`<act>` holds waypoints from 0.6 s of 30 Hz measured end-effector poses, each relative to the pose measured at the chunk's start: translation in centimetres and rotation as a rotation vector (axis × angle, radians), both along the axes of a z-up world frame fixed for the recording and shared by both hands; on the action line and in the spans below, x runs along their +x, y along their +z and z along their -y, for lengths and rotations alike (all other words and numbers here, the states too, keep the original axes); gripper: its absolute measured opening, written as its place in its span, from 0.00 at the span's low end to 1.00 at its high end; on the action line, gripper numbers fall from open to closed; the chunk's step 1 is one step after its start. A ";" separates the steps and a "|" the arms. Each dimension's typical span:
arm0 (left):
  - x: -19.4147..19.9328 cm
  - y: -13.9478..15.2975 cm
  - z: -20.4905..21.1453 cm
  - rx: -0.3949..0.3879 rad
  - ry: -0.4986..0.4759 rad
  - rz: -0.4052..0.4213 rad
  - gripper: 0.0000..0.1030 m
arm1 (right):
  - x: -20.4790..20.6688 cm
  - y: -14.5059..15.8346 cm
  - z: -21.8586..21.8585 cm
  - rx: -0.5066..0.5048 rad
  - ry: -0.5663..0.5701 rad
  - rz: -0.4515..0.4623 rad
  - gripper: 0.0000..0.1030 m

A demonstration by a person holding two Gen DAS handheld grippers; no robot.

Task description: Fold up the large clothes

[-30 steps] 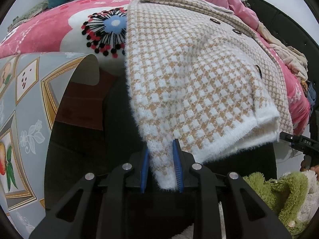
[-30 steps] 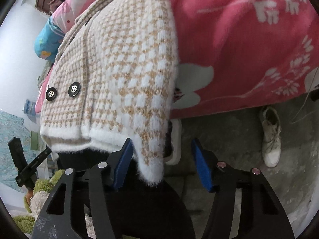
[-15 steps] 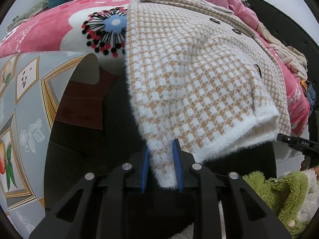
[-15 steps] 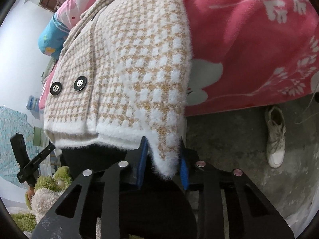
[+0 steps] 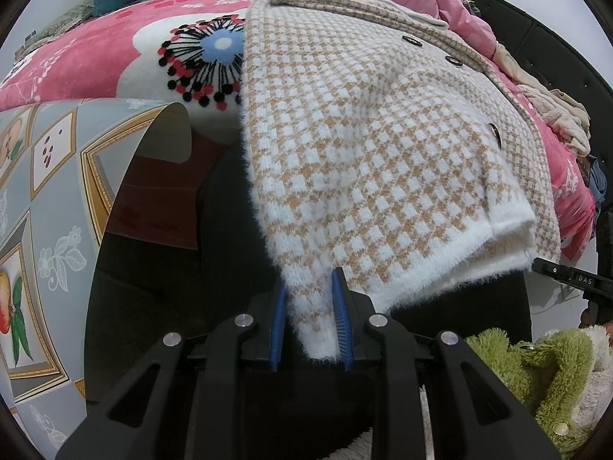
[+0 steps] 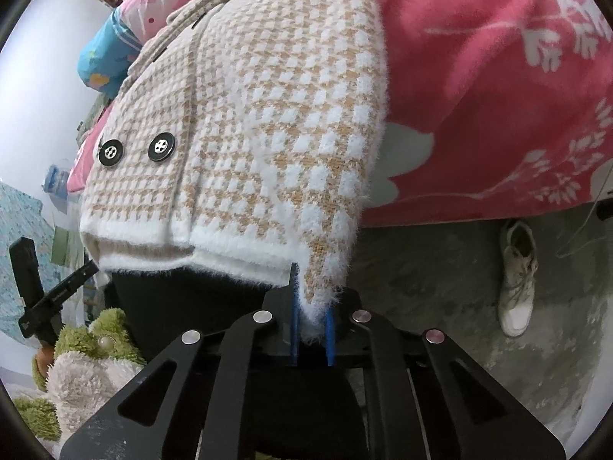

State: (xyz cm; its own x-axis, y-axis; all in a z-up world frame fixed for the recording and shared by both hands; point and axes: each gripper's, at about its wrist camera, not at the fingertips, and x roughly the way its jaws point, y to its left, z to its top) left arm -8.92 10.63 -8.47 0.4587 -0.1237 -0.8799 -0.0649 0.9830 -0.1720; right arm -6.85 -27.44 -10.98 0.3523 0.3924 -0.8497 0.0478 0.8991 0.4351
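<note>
A fuzzy tan-and-white houndstooth cardigan (image 5: pixel 364 145) with black buttons lies on a pink floral blanket (image 5: pixel 95 53), its hem hanging over the bed's edge. My left gripper (image 5: pixel 309 326) is shut on the hem's left corner. In the right wrist view the cardigan (image 6: pixel 268 107) hangs the same way, and my right gripper (image 6: pixel 312 333) is shut on the hem's right corner. The other gripper's tip shows at the right edge of the left wrist view (image 5: pixel 571 278) and at the left of the right wrist view (image 6: pixel 57 291).
A patterned grey sheet (image 5: pixel 42 199) hangs at left over a dark gap under the bed. A green and cream plush toy (image 5: pixel 544 375) lies low right. A white shoe (image 6: pixel 517 276) stands on the concrete floor. Loose clothes (image 5: pixel 551 115) pile at the bed's far right.
My right gripper went from open around the hem corner to shut on it. My left gripper stayed shut on its corner without moving.
</note>
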 end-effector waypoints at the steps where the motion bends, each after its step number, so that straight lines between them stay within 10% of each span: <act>1: 0.0 0.0 0.0 0.000 0.000 0.000 0.21 | 0.0 0.1 -0.2 -0.005 0.001 0.003 0.09; 18: -0.1 0.8 -0.8 -0.027 0.009 0.033 0.12 | -1.1 1.1 -0.8 -0.032 0.017 0.048 0.08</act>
